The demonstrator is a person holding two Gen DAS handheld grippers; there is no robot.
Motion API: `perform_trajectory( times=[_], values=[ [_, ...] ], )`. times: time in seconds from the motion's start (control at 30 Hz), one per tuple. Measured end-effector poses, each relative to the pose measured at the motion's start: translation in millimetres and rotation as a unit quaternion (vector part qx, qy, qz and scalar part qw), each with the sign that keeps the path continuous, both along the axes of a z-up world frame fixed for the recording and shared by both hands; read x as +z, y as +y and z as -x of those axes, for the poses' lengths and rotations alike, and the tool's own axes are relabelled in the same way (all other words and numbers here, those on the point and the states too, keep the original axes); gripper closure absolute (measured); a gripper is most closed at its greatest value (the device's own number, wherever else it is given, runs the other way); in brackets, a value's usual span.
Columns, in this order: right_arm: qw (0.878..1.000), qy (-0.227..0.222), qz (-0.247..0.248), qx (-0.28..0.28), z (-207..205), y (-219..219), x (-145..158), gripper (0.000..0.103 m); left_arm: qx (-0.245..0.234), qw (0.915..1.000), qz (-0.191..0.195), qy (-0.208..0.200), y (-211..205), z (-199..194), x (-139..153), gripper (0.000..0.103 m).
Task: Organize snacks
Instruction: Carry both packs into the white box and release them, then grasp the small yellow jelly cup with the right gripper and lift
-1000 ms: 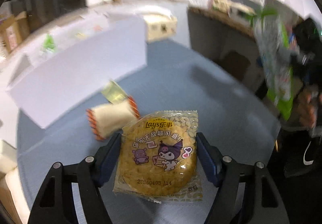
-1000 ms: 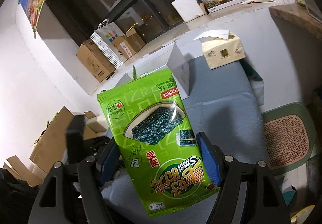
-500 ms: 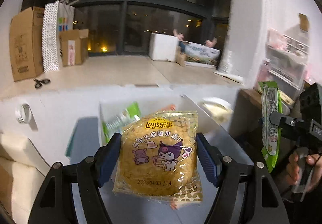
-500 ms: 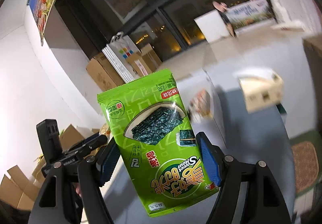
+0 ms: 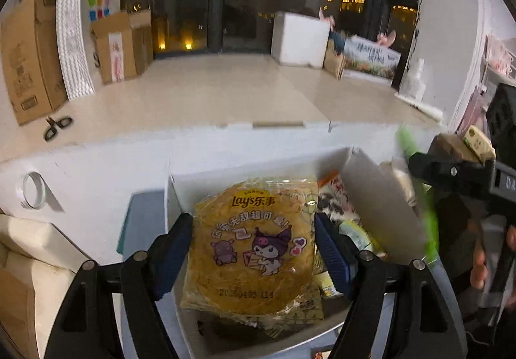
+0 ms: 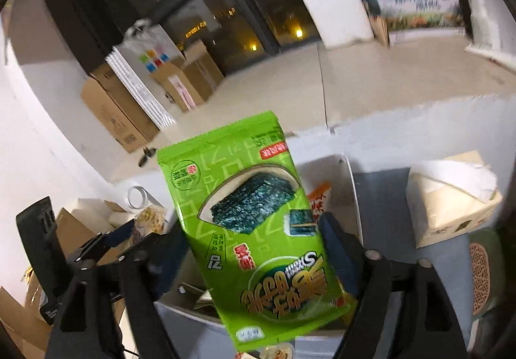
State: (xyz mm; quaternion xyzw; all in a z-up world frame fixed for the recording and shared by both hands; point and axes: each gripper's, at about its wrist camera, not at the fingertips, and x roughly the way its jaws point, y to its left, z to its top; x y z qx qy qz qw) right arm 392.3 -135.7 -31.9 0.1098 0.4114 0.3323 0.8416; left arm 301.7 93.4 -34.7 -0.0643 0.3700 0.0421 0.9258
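Over the white box [image 5: 377, 198], in the left wrist view, the left hand-held gripper [image 5: 253, 254] is closed on both sides of a yellow chip pack [image 5: 254, 249], holding it just above the snacks already inside. From the right wrist view, the right hand-held gripper [image 6: 251, 249] is closed on a green seaweed bag [image 6: 254, 230], held up above the same box. Both packs look light, thin and crinkly, and the food inside would probably break easily, so a soft squeeze at the side edges seems best.
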Motion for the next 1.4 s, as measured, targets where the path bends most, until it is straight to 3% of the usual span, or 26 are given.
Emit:
perform_trajectory(
  times=[0.07,0.13,0.2,0.27,0.43,0.6,0.73,0.83,0.9,1.07,1.23,1.4],
  values=[
    [0.999,0.019,0.024,-0.033,-10.5,-4.4,-12.0,0.000,0.009,0.9997,0.013,0.019,6.6,-2.8,-10.2,0.017],
    [0.999,0.018,0.006,-0.047,-10.6,-14.4,-17.6,0.000,0.021,0.9992,0.020,0.028,11.6,-1.3,-16.3,0.005],
    [0.999,0.017,-0.004,-0.038,-7.2,-20.0,-21.6,0.000,0.023,0.9988,0.032,0.031,17.0,-0.8,-20.5,0.005],
    [0.999,0.023,0.025,-0.027,-6.0,-18.7,-24.3,0.000,0.032,0.9982,0.034,0.039,18.2,1.7,-20.0,0.001],
    [1.000,-0.015,0.017,-0.020,9.5,-24.4,-12.9,0.000,0.014,0.9996,0.001,0.025,0.9,20.2,-4.2,0.000],
    [0.998,-0.058,0.013,0.008,48.5,-23.4,3.1,0.000,0.000,0.9999,-0.013,0.007,-12.6,48.3,13.5,0.000],
    [0.992,-0.121,0.019,0.019,105.3,-29.8,15.7,0.000,-0.019,0.9987,-0.021,-0.043,-27.2,96.1,36.9,0.000],
    [0.989,-0.140,0.007,0.037,142.2,-38.4,13.2,0.000,-0.033,0.9976,-0.010,-0.060,-34.5,130.7,47.0,0.000],
    [0.990,-0.136,0.004,0.045,162.3,-45.3,2.6,0.000,-0.036,0.9972,-0.016,-0.064,-40.6,155.7,46.7,0.000],
    [0.993,-0.089,0.066,0.041,186.8,-44.5,-50.9,0.000,-0.044,0.9981,0.005,-0.042,-44.8,202.2,26.9,0.000],
    [0.991,-0.054,0.114,0.044,183.0,-32.9,-95.4,0.000,-0.018,0.9989,0.034,-0.026,-41.0,244.8,3.6,0.000],
    [0.986,-0.057,0.149,0.051,164.6,-6.5,-117.2,0.000,-0.008,0.9993,0.038,-0.002,-39.2,265.6,-14.9,0.000]
  ],
)
